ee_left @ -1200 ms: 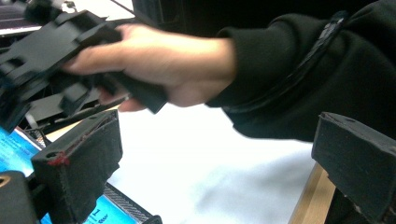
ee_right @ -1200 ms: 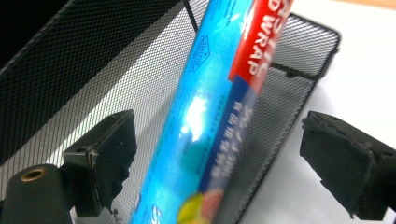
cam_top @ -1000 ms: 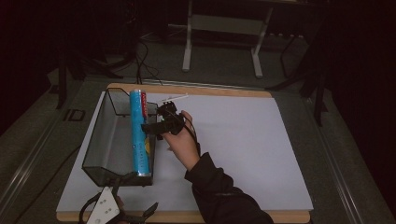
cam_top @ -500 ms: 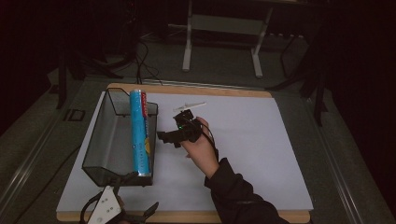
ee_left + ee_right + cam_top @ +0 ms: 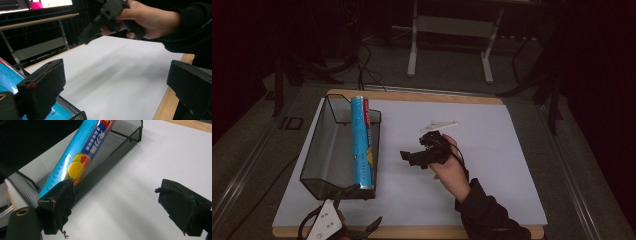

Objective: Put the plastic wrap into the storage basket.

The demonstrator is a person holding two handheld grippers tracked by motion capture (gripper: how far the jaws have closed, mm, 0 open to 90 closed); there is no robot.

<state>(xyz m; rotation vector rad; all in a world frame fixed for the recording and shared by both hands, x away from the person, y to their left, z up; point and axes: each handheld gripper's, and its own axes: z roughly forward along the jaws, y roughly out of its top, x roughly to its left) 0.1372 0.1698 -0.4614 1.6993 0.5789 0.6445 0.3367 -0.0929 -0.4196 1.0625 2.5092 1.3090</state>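
The right gripper [image 5: 412, 157] is held in the person's right hand [image 5: 451, 167] above the middle of the white sheet [image 5: 492, 165] that covers the table, with its jaws pointing toward the left edge. In the right gripper view the two black jaws stand wide apart with bare white sheet between them; nothing is held. The right gripper [image 5: 105, 17] also appears in the left gripper view, raised above the sheet in the hand [image 5: 150, 20]. Just beyond the jaws, toward the table's left edge, stands the black mesh tray [image 5: 324, 150], a long open box set lengthwise from the near left area toward the far left corner. A blue tube [image 5: 362, 142] with fruit printing rests along the tray's right wall, its far end with red marking raised above the rim; in the right gripper view the blue tube [image 5: 77, 162] slants across the mesh tray [image 5: 120, 147], and the gripper's left jaw stands in front of the tube's lower end, apart from it. The left gripper [image 5: 349, 232] lies at the near edge of the table, near the tray's near end, its grey plate uppermost. In the left gripper view its jaws are spread wide and hold nothing. A wooden border [image 5: 412, 95] shows along the table's far edge.
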